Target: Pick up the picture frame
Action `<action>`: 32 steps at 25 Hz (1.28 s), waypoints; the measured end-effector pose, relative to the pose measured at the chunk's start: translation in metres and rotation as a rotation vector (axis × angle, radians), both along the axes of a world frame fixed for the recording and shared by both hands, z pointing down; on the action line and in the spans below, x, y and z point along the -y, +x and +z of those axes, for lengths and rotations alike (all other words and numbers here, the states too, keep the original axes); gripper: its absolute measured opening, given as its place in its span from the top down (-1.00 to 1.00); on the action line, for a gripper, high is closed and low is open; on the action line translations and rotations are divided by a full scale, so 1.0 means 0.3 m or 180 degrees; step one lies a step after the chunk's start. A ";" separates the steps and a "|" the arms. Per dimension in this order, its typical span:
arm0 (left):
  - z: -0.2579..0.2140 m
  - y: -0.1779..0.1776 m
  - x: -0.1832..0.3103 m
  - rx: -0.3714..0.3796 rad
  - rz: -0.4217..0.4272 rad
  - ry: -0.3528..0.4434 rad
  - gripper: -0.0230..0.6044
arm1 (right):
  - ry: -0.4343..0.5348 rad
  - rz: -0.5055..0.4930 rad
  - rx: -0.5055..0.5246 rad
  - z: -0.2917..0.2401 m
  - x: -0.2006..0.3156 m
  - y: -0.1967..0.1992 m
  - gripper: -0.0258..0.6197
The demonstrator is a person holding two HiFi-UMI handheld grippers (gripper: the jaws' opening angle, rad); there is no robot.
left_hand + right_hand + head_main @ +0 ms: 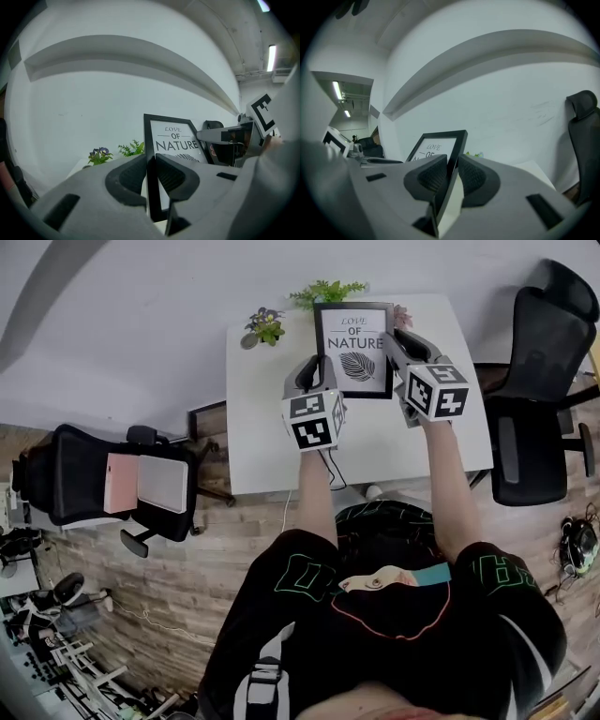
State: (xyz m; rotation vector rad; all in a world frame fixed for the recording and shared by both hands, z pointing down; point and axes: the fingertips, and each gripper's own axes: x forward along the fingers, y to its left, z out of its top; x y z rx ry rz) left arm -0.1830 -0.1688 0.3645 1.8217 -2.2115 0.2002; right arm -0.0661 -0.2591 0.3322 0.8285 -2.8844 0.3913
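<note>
A black picture frame with the print "LOVE OF NATURE" hangs above the white table, gripped at both sides. My left gripper is shut on its left edge; in the left gripper view the black frame stands upright with its edge pinched between the dark pads. My right gripper is shut on the right edge. In the right gripper view the frame runs edge-on between the pads.
Small potted plants and a green sprig stand at the table's far edge by the white wall. A black office chair stands to the right. Another chair at the left carries a pink and grey stack.
</note>
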 end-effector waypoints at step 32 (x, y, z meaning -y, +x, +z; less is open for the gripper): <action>-0.279 -0.065 0.015 0.0387 -0.0086 0.0635 0.70 | 0.0609 -0.0167 0.0414 -0.286 0.029 -0.078 0.67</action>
